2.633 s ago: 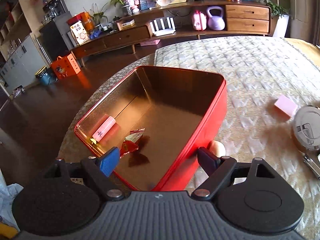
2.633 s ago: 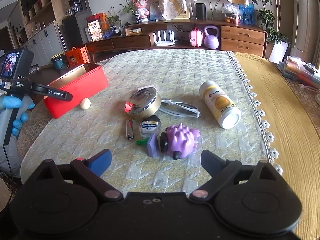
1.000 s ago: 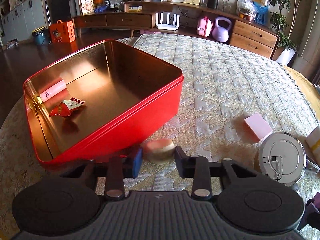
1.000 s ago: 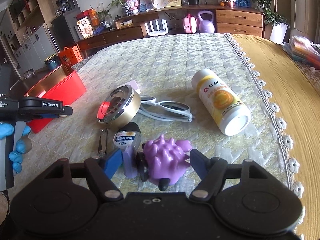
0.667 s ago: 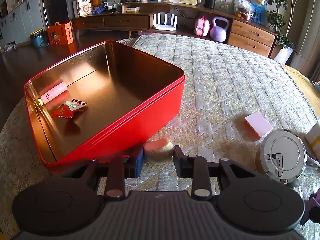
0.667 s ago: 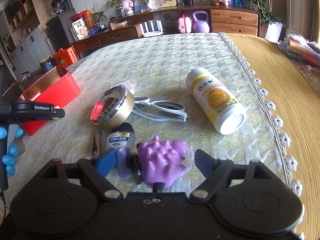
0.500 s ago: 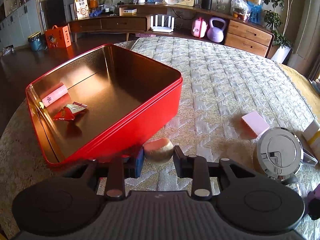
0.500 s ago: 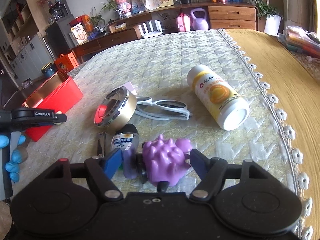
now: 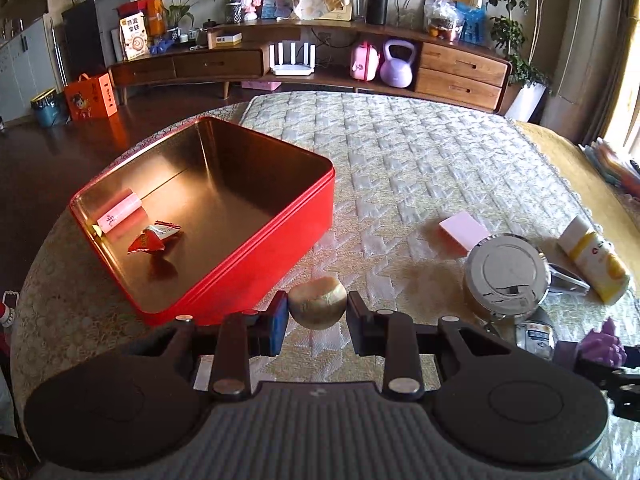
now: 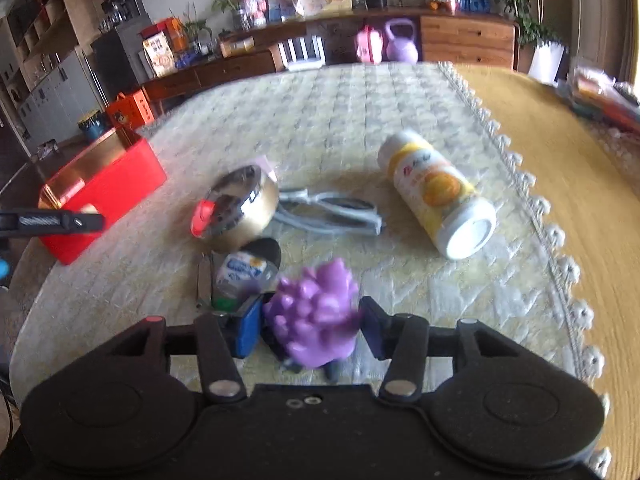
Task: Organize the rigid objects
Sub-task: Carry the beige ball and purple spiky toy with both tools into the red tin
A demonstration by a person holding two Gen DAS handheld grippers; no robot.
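A small round cream-and-tan ball sits pinched between the pads of the left gripper, lifted clear of the quilted cream-and-gold cloth that covers the counter, just beside the near corner of an open red metal tin with a gold interior. The ball is near-spherical, with no long axis to speak of. Inside the tin, a pale pink tube lies on its side against the left wall, its length running diagonally toward the far right, and a crumpled red foil sachet rests just beside it.

The right gripper is closing on a purple spiky rubber toy, both pads already touching its sides; the wrist view is blurred, so finer detail is lost. On the cloth beyond the toy, a white-and-yellow cylindrical bottle lies on its side, its flat white end turned toward the camera and its length slanting away to the upper left. A round silver-lidded gold tin tilts near a pair of pale-framed glasses, and a flat pink block lies apart.

A long curved wooden sideboard backs the room, carrying a lilac kettlebell, a white router and houseplants over a dark wood floor.
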